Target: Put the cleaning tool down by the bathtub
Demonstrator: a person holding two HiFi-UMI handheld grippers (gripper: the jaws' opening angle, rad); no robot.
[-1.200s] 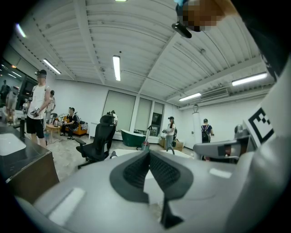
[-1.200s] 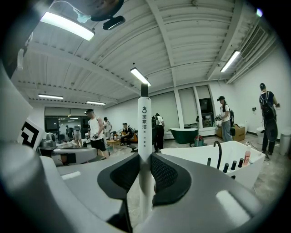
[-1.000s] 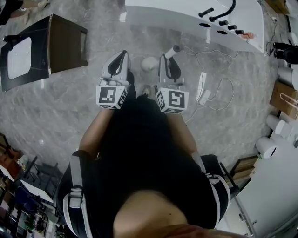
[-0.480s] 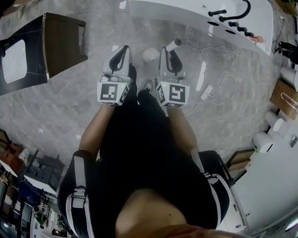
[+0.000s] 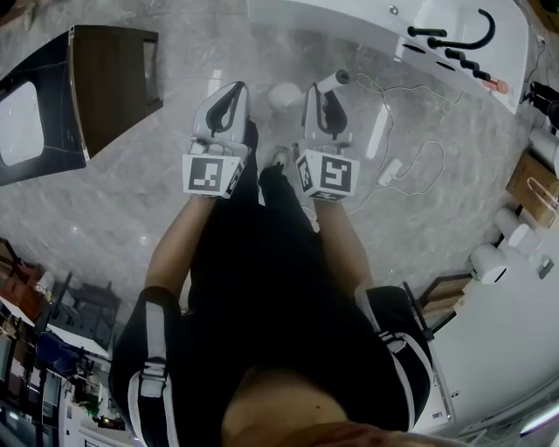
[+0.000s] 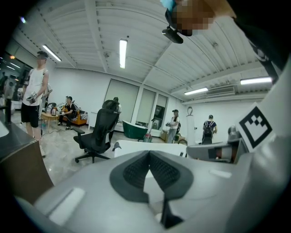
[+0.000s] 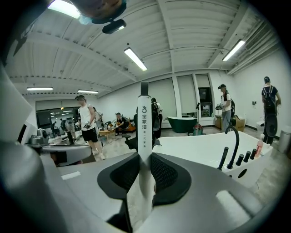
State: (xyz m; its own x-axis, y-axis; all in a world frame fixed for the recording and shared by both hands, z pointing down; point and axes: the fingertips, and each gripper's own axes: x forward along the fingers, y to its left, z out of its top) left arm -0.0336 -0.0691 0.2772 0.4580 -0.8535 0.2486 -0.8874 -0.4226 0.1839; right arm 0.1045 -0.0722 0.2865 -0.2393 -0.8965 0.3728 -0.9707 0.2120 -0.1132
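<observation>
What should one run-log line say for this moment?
right claw: shut on cleaning tool | left claw: shut, empty | bathtub: ahead, to the right

Bathtub (image 5: 332, 17): glossy white. Floor (image 5: 122, 201): polished grey veined stone. Cleaning tool handle (image 7: 144, 127): smooth white plastic.

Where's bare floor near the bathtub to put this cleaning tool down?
Bare floor lies between the dark cabinet and the end of the bathtub. To the right of the right hand-held gripper it is crowded: a power strip and white cable lie below the tub.
</observation>
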